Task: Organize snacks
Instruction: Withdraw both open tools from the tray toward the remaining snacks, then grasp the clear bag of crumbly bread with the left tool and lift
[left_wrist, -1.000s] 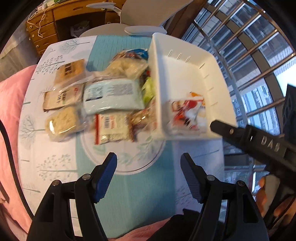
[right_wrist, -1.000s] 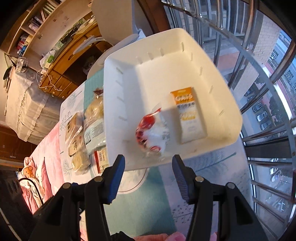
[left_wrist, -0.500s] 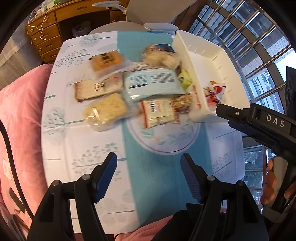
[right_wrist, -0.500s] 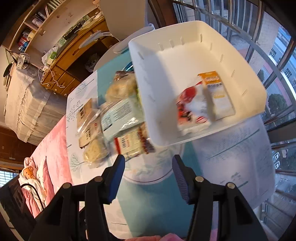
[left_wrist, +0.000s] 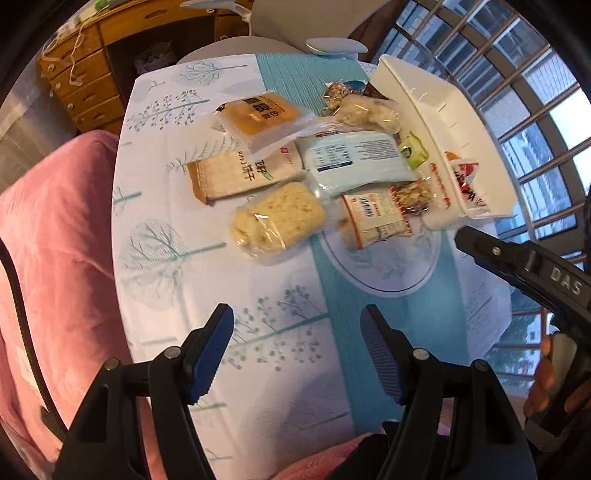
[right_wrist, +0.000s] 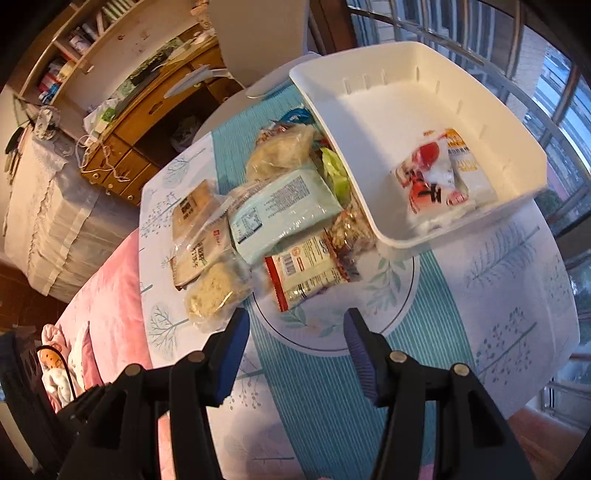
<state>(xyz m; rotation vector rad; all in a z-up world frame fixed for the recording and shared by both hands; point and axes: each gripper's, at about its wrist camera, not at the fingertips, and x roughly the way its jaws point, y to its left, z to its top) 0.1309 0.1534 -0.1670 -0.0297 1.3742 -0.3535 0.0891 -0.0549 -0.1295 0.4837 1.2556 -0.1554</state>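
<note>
Round counter (right_wrist: 491, 280) under a tree-print cloth, window bars behind: white bin (right_wrist: 517, 144) ahead and right of the right gripper (right_wrist: 295, 339), holding two packets, a red-and-white snack (right_wrist: 430, 181) and an orange-labelled one (right_wrist: 467, 166). Outside the bin, ahead of both sets of jaws: a cluster of unsorted snacks touching one another, among them a pale blue pack (left_wrist: 351, 158), a crumbly yellow pack (left_wrist: 277, 221) and a barcode pack (left_wrist: 373, 218). Left gripper (left_wrist: 297, 350) and right gripper both spread wide, empty; sorting judged early, most stock outstanding.
</note>
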